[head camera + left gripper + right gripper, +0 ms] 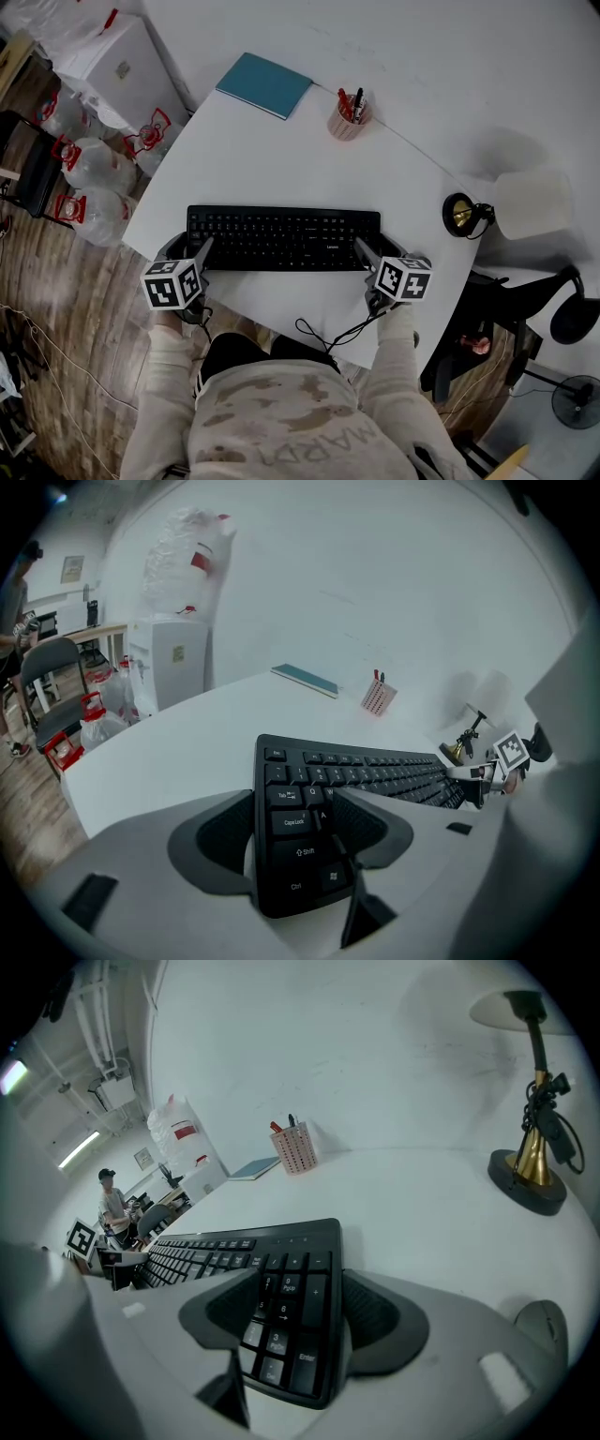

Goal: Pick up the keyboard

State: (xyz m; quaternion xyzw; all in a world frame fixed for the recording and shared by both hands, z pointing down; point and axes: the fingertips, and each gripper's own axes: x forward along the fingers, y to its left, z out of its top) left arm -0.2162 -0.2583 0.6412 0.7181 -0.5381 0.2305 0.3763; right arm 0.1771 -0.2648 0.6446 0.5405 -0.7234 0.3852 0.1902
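Keyboard observed flat on desk. Left claw set wide open astride its left end; right claw wide open astride the keypad end. Nothing gripped.

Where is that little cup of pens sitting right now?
In the head view, the pen cup stands toward the far side of the white table, just right of the teal notebook and beyond the black keyboard.

A: Left side of the head view?
B: Shows wood-plank floor, white cabinet, tied clear bags, dark chair at the far left edge.
A: Upper right?
B: Shows white wall behind a curved white table; desk lamp at right, fan in the lower right corner.
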